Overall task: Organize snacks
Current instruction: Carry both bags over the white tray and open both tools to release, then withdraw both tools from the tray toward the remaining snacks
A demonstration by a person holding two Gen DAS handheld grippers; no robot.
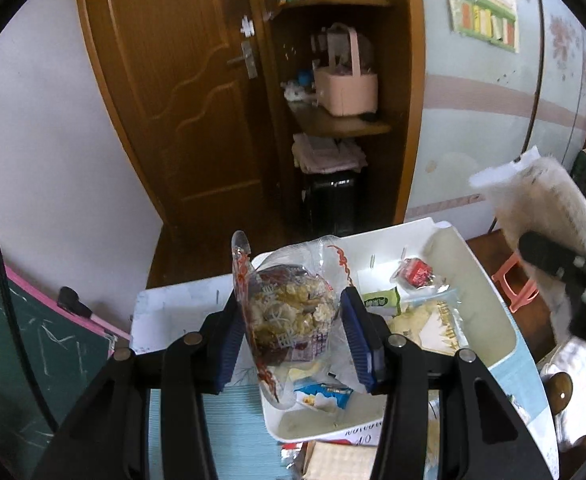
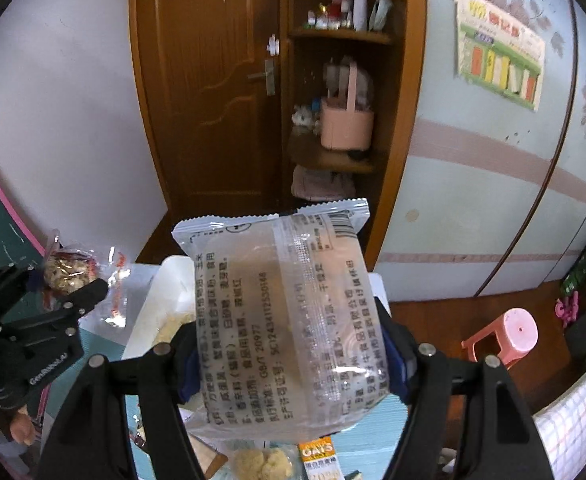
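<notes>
A clear bag of pale twisted snacks [image 1: 289,312] is clamped between the blue pads of the left tongs [image 1: 289,320] at the centre of the left wrist frame, held above a white tray [image 1: 493,292] of small packets on the bench [image 1: 237,432]. In the right wrist frame, a printed translucent pastry packet [image 2: 285,320] is gripped at the centre by the right tongs [image 2: 289,360]. Behind stand a wooden door [image 2: 205,100], shelves and a pink basket [image 2: 347,124].
</notes>
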